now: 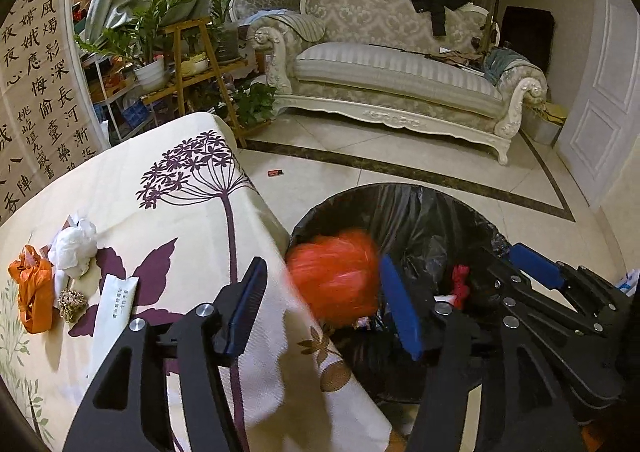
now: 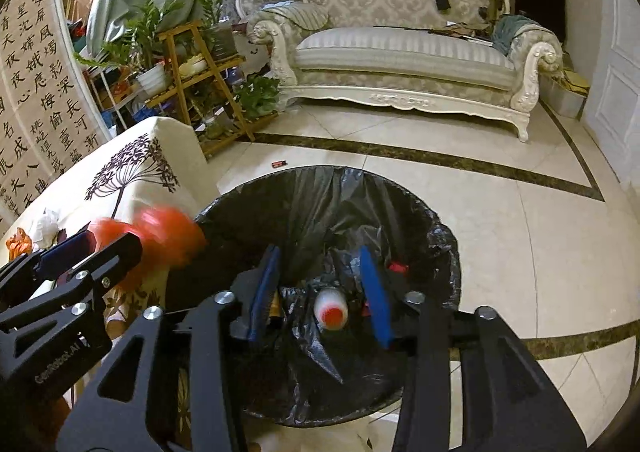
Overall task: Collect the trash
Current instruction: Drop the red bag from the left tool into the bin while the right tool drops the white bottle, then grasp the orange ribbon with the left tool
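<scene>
My left gripper point(image 1: 324, 296) is open above the table edge and the bin. A blurred red plastic bag point(image 1: 334, 276) hangs loose between its fingers over the bin rim; it also shows in the right wrist view point(image 2: 160, 236). The trash bin point(image 1: 440, 211) with a black liner stands on the floor beside the table. My right gripper point(image 2: 320, 292) is open over the bin point(image 2: 420, 228), and a white bottle with a red cap point(image 2: 331, 310) lies below it in the liner. On the table lie an orange bag point(image 1: 34, 292), a white crumpled bag point(image 1: 74, 248) and a white packet point(image 1: 116, 312).
The table point(image 1: 180, 211) has a cream cloth with purple flowers. A small brown scrap point(image 1: 72, 304) lies by the packet. A small red item point(image 1: 275, 172) lies on the tiled floor. A sofa point(image 1: 400, 71) and plant shelves point(image 1: 192, 63) stand behind.
</scene>
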